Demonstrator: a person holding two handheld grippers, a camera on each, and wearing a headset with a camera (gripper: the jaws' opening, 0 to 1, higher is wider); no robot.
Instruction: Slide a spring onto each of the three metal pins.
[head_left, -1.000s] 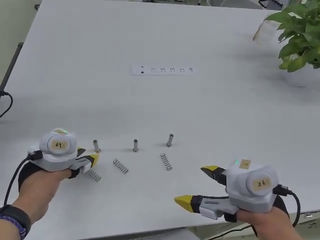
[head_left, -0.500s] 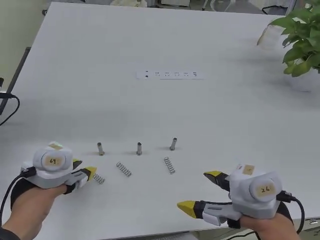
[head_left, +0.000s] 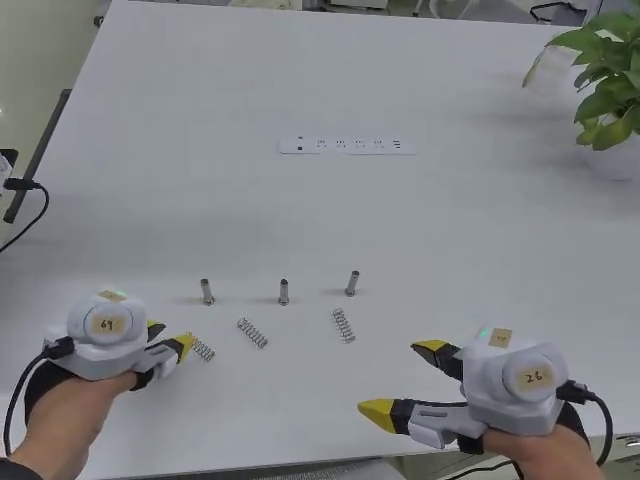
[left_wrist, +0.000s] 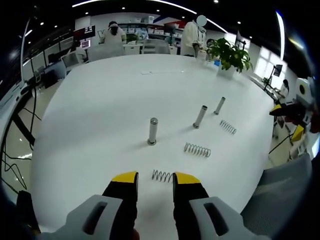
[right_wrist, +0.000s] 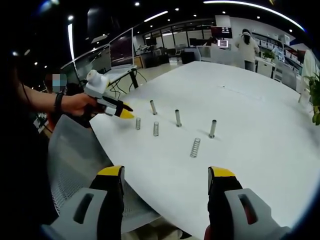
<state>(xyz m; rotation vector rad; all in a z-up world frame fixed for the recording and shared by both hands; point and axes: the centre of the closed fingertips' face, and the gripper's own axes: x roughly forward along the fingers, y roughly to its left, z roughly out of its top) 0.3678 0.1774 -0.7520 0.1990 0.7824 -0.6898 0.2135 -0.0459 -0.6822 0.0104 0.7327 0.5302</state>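
Flanking a small coiled steel spring (left_wrist: 162, 175), your left gripper (left_wrist: 156, 178) stands narrowly parted, gripping nothing — your right gripper (right_wrist: 167, 172) gapes wide, empty.

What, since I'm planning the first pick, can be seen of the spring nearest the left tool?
The spring is a short coil of bare silvery wire that looks like steel. It lies on its side on the white table, loose, on no pin. It sits just beyond the yellow tips of the left tool, across their narrow gap, ungripped; whether it touches a tip is unclear. The nearest pin stands upright farther on.
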